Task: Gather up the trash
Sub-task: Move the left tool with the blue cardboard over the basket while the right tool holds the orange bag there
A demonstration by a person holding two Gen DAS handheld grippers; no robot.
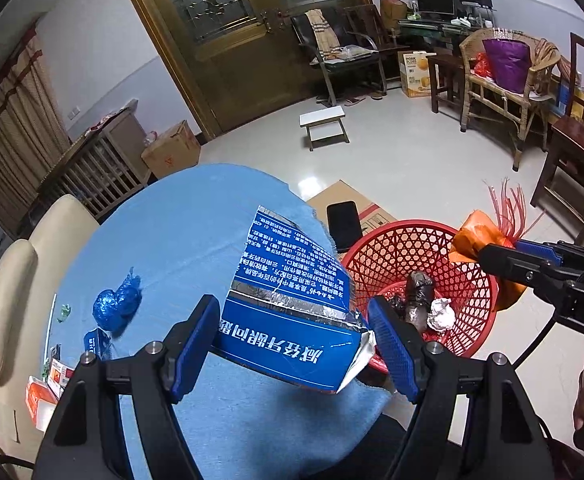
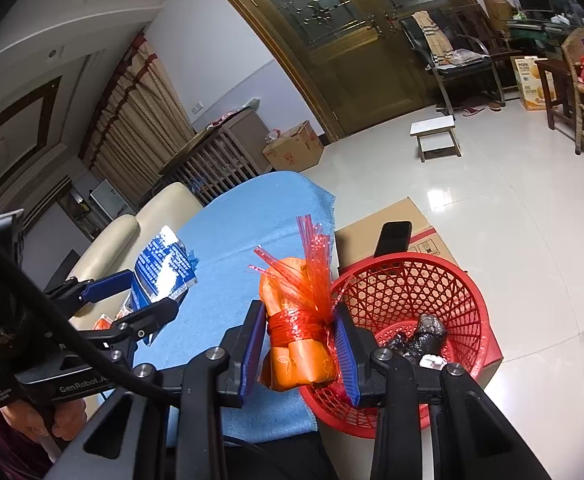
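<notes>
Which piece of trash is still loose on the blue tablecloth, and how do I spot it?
Start at the blue tablecloth, then go to the side away from the red basket. There lies a crumpled blue plastic bag wad, shiny and knotted, held by neither gripper.

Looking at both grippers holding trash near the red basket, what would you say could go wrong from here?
1. The right gripper holds the orange bundle beside the red basket's rim, not clearly over it; released now, it might land on the blue cloth.
2. The flattened blue box in the left gripper is wide and torn; it may catch the rim.
3. The phone lies just behind the basket and could be knocked.
</notes>
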